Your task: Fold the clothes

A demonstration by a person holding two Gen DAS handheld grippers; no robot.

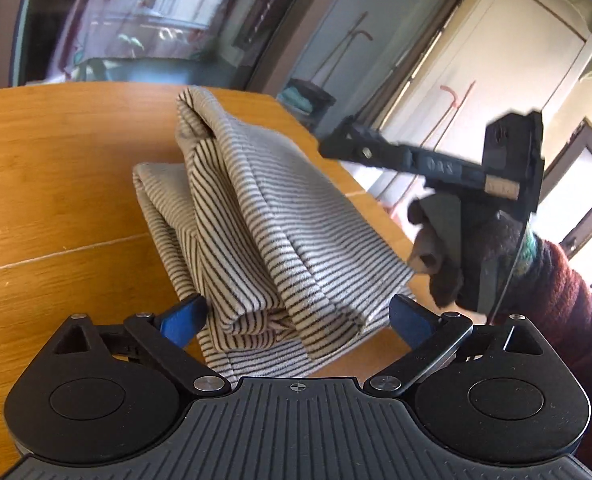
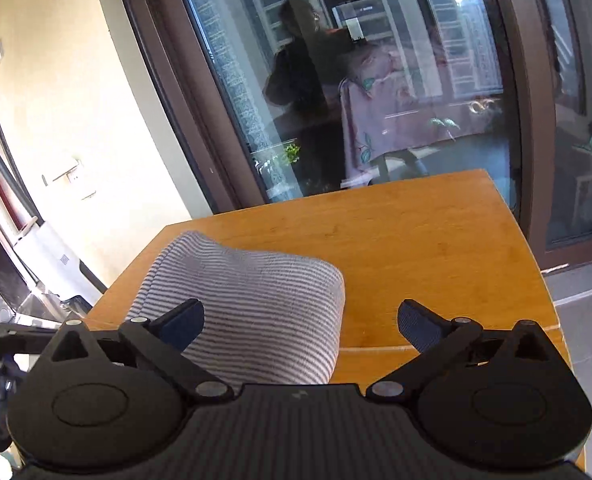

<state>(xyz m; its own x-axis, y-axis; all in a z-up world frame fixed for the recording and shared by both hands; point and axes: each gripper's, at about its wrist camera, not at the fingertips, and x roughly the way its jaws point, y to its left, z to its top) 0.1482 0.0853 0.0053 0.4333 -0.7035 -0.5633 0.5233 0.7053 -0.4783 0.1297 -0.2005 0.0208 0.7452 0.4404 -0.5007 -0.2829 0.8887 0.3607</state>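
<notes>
A black-and-white striped garment point(image 1: 255, 224) lies folded in a thick bundle on the wooden table point(image 1: 55, 184). My left gripper point(image 1: 298, 312) is open, its blue pads point(image 1: 183, 316) on either side of the bundle's near end, not closed on it. The right gripper point(image 1: 336, 144) shows in the left wrist view, held in a gloved hand above the bundle's right side. In the right wrist view my right gripper point(image 2: 300, 316) is open and empty above the striped garment point(image 2: 251, 304), which lies low and left on the table point(image 2: 436, 248).
A large glass door point(image 2: 376, 80) stands just beyond the table's far edge. The table's right edge point(image 1: 376, 196) runs close to the bundle. Pale cupboards point(image 1: 496, 80) are at the right. Bare tabletop point(image 1: 47, 160) lies left of the bundle.
</notes>
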